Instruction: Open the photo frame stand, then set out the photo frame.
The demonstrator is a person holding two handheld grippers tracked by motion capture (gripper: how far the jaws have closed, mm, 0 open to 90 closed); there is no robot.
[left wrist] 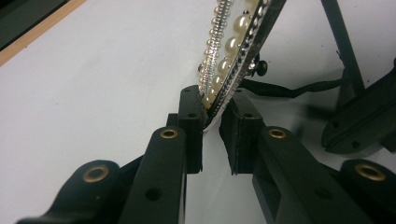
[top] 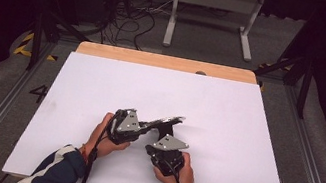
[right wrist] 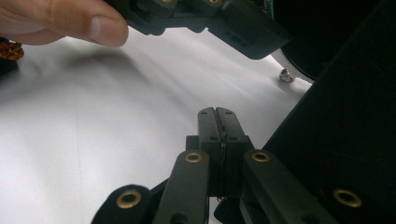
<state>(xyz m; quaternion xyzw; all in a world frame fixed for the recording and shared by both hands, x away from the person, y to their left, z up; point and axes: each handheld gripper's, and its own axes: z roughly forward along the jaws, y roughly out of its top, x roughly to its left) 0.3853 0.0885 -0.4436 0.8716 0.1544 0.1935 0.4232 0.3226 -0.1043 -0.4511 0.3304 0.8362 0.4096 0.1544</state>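
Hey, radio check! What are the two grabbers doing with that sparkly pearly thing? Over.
Left gripper clamped on the rim of the pearl-edged flat frame, held tilted above the white table. Right gripper shut, nothing between its jaws. Nothing in the way.

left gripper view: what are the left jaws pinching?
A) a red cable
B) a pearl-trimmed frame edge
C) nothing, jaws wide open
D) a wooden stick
B: the left gripper has its pads closed on the thin edge of a frame lined with pearls and small silver beads, held tilted above the white table.
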